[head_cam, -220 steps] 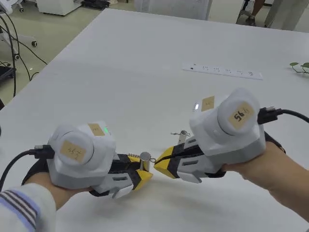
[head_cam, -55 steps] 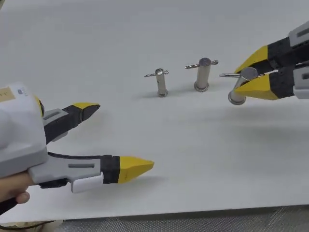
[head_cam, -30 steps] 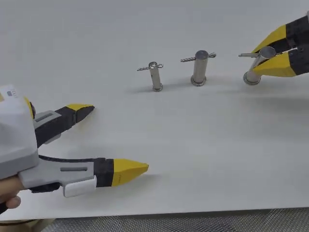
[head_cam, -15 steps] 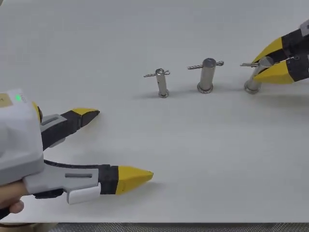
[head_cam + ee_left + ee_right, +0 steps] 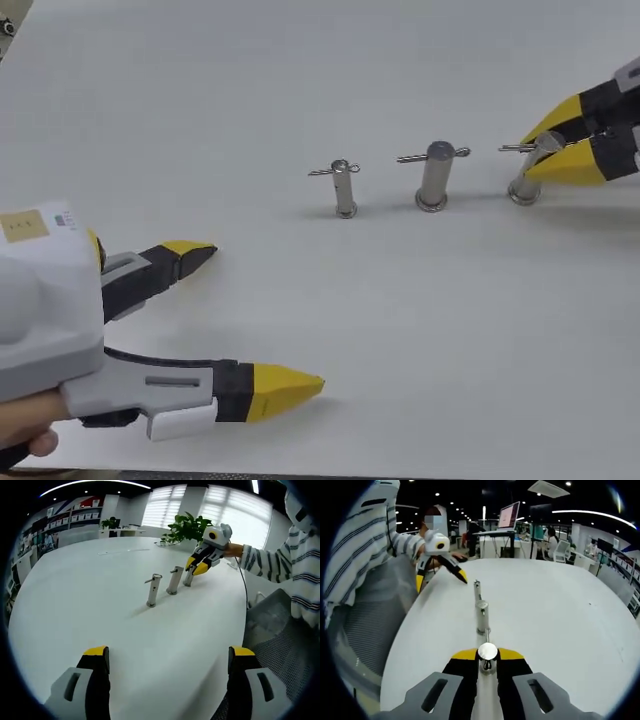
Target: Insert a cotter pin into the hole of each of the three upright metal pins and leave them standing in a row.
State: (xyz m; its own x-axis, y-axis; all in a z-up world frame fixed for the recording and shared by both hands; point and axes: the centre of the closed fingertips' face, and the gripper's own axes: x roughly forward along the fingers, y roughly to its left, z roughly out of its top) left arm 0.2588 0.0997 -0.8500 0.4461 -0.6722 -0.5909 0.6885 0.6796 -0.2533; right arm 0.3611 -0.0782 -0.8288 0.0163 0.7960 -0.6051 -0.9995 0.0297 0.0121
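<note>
Pins [image 5: 434, 180]: 3, cottered | right tool [image 5: 530, 160] clamps end pin [image 5: 523, 187] | left tool [image 5: 268, 315] spread

No wording can be read. A tan sticker [image 5: 25, 226] on the white body behind the left claw [image 5: 258, 315] carries print too small to make out; a lit monitor [image 5: 509, 516] in the office background shows a pinkish page, likewise illegible.
</note>
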